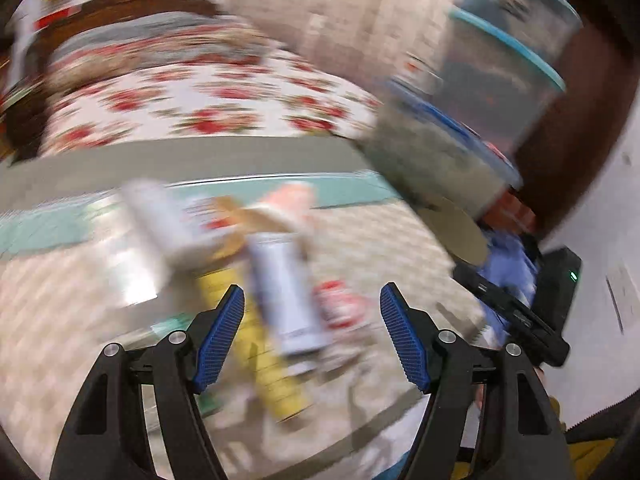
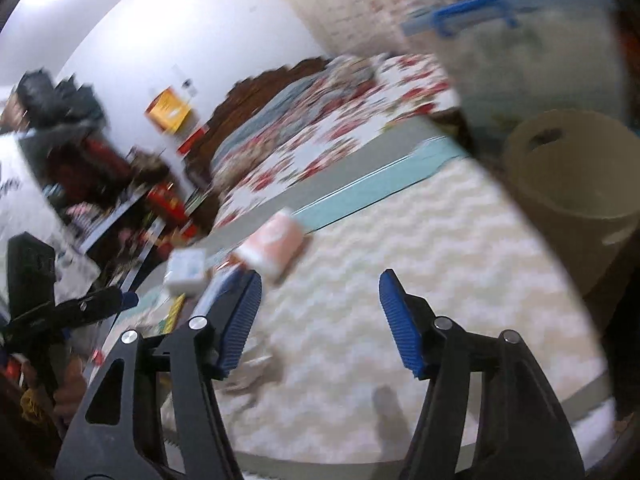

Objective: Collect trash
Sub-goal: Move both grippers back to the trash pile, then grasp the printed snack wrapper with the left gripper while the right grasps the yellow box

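**Both tongs spread over a littered table**

A bed with a white quilt printed in red flowers (image 1: 208, 108) fills the background, beyond a table covered in a cream chevron-patterned cloth with a teal edge band (image 2: 400, 264). Stacked clear plastic storage bins with blue lids (image 1: 508, 52) rise at the table's far right corner, and a tan round plastic bucket (image 2: 576, 184) stands just in front of them.

The trash lies in a loose, blurred cluster on the cloth: a white cylindrical can (image 1: 288, 300), a flat yellow wrapper (image 1: 272, 364) under it, a small red-and-white packet (image 1: 340, 304) just beside the can, a pale white box (image 1: 156, 224) and a peach-pink carton (image 2: 276, 244) farther back.

The left gripper (image 1: 312, 300) hangs over the can with its blue-padded fingers wide apart, holding nothing. The right gripper (image 2: 320, 288) is likewise spread and empty, over bare cloth.
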`<state>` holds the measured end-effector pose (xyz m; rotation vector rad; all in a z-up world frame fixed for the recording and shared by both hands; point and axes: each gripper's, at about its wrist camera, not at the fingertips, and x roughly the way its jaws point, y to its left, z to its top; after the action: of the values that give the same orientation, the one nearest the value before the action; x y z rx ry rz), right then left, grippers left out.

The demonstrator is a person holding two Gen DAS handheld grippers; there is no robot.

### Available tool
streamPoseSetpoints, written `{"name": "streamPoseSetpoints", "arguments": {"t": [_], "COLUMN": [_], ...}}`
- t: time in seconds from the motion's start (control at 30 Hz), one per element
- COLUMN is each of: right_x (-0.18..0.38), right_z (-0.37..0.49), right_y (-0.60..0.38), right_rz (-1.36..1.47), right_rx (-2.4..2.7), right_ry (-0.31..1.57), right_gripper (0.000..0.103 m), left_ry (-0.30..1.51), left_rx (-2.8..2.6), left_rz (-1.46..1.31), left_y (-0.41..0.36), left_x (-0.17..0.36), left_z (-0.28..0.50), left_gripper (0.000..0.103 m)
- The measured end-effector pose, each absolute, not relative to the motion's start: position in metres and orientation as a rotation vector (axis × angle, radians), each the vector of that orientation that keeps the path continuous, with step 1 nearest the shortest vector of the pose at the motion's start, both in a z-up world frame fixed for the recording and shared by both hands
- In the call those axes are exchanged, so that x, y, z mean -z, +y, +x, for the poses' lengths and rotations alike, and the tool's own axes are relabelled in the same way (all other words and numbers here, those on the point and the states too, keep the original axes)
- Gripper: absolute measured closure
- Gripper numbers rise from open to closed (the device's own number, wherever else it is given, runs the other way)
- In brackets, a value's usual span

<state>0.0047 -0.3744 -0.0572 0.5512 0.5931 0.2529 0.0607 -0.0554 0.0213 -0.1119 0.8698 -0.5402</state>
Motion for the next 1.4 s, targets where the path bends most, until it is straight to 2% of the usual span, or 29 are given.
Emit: {"name": "streamPoseSetpoints", "arguments": {"t": [0.2,0.53,0.6,0.63,0.67,0.7,0.77,1.17,1.4], "right_x": [0.040,0.027,0.028,0.028,0.029,0.030,0.031,0.038,0.046], "right_z": [0.006,-0.003,-0.002,-0.002,-0.002,-0.003,-0.004,-0.005,-0.004], "right_y": [-0.298,-0.221,-0.213,-0.210,-0.206,-0.203,-0.197,-0.182,-0.180], "right_rz": [0.393,0.212,0.199,0.194,0.187,0.181,0.165,0.137,0.122], "right_rx": [-0.367,-0.434,-0.436,-0.437,-0.439,-0.440,-0.441,-0.448,-0.424], "right_ry": [0.609,0.629,0.648,0.655,0.662,0.666,0.676,0.714,0.742], "right_gripper": [0.042,0.041,0.041,0.041,0.041,0.041,0.041,0.040,0.039], "left_ry": [0.892,0.931,0.928,0.923,0.931,0.934,0.931,0.838,0.821], "left_rx": [0.370,0.413,0.428,0.444,0.454,0.463,0.493,0.452,0.466], "left_rz": [-0.236,-0.201,-0.196,-0.192,-0.193,-0.204,-0.246,-0.421,-0.459], "left_y": [0.039,0.045,0.042,0.041,0.038,0.040,0.046,0.109,0.119], "left_x": [-0.002,0.043,0.048,0.052,0.055,0.058,0.059,0.038,0.031], "left_z": [0.054,0.051,0.054,0.055,0.058,0.059,0.058,0.042,0.042], "left_gripper": [0.036,0.032,0.037,0.053,0.056,0.066,0.073,0.075,0.075]}}
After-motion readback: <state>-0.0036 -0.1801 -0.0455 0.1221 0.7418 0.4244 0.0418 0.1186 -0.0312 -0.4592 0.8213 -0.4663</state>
